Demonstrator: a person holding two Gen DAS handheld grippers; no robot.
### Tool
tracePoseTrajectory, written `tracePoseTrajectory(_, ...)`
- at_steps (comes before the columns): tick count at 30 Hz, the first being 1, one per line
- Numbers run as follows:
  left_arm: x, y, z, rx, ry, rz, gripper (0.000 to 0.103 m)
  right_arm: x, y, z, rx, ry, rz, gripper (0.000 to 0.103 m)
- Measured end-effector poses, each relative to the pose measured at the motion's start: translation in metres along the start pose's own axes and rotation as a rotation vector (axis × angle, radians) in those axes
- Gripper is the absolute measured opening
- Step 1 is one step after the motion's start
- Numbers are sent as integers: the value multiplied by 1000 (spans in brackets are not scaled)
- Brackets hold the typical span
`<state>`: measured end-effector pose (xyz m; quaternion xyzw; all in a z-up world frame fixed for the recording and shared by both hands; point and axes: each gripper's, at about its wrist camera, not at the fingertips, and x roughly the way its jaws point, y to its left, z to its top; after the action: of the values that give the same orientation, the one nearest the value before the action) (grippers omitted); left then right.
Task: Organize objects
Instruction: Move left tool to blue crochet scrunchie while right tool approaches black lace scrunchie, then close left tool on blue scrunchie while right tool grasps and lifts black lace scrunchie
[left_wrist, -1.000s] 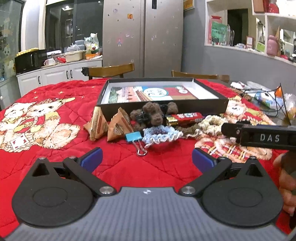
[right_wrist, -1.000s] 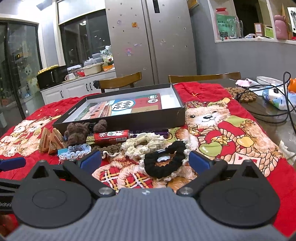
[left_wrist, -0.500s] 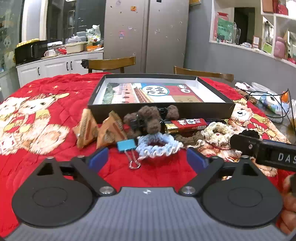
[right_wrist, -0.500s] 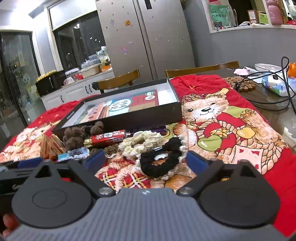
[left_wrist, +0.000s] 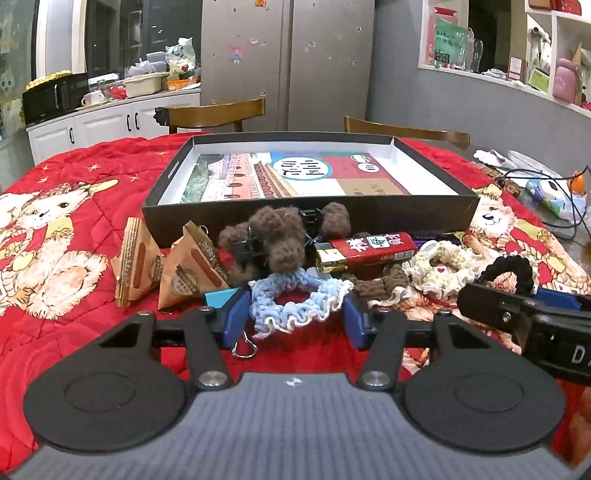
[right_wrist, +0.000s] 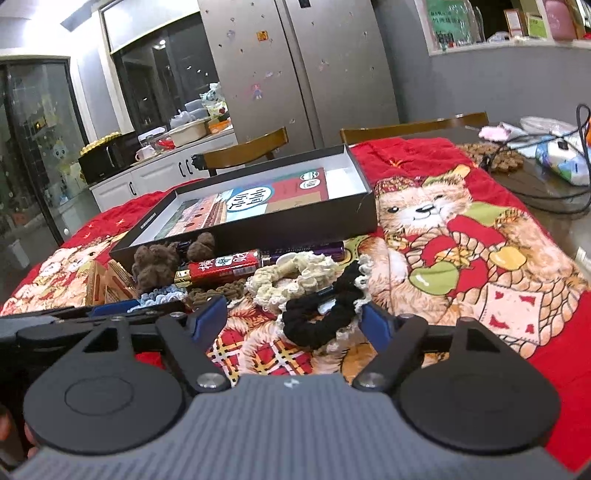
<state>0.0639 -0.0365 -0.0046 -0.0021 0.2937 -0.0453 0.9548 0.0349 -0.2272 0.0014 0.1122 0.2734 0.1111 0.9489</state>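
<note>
- The red quilt (left_wrist: 92, 177) covers the table, giving the small items a soft bed to lie on.
- A shallow black box (left_wrist: 306, 206) sits in the middle with only a printed card inside (probably where the loose things are meant to go).
- The clutter lies in a row just in front of the box's near wall: two paper packets (left_wrist: 192, 269), a brown fuzzy clip (left_wrist: 280, 236), a red lighter (left_wrist: 369, 247), a cream scrunchie (left_wrist: 439, 269).
- The left gripper (left_wrist: 295, 314) has its fingers spread either side of the blue scrunchie (left_wrist: 295, 302), low enough to close on it.
- The right gripper (right_wrist: 295, 317) likewise stands released around the black scrunchie (right_wrist: 325, 310), nothing held.
- A blue binder clip (left_wrist: 221, 297) lies touching the left finger, at risk of being caught.
</note>
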Motion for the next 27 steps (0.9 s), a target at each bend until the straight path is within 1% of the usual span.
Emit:
tracePoseTrajectory(1, 2, 0, 0, -1, 10, 0, 49, 2, -2, 0, 16, 5, 5, 76)
tracePoseTrajectory(3, 5, 3, 1, -17, 26, 10, 44, 4, -5, 0, 44, 17, 6, 69)
tracePoseTrajectory(5, 5, 5, 1, -26, 21, 13, 35, 7, -7, 1, 64, 31, -8, 60)
tracePoseTrajectory(6, 5, 5, 1, -27, 23, 23, 30, 8, -8, 1, 68, 33, -15, 58)
tracePoseTrajectory(9, 5, 5, 0, -25, 23, 28, 28, 9, -9, 1, 78, 31, -26, 51)
tracePoseTrajectory(11, 4, 5, 0, -23, 22, 29, 26, 10, -8, 1, 71, 36, -34, 33)
tracePoseTrajectory(12, 4, 5, -1, -26, 22, 29, 25, 11, -7, 1, 64, 42, -41, 29)
tracePoseTrajectory(13, 3, 6, -1, -28, 21, 28, 22, 12, -6, 1, 56, 47, -39, 22)
tracePoseTrajectory(14, 2, 6, -1, -31, 20, 26, 19, 12, -5, 1, 50, 49, -37, 19)
tracePoseTrajectory(15, 2, 7, -2, -35, 18, 25, 16, 11, -4, 1, 43, 47, -38, 18)
tracePoseTrajectory(16, 1, 8, -2, -39, 17, 24, 15, 10, -4, 1, 41, 42, -35, 16)
tracePoseTrajectory(23, -2, 9, -4, -34, 9, 8, 14, 5, -5, 1, 46, 9, -18, 15)
tracePoseTrajectory(27, -4, 10, -4, -34, 3, 16, 14, 4, -6, 1, 46, 2, -12, 15)
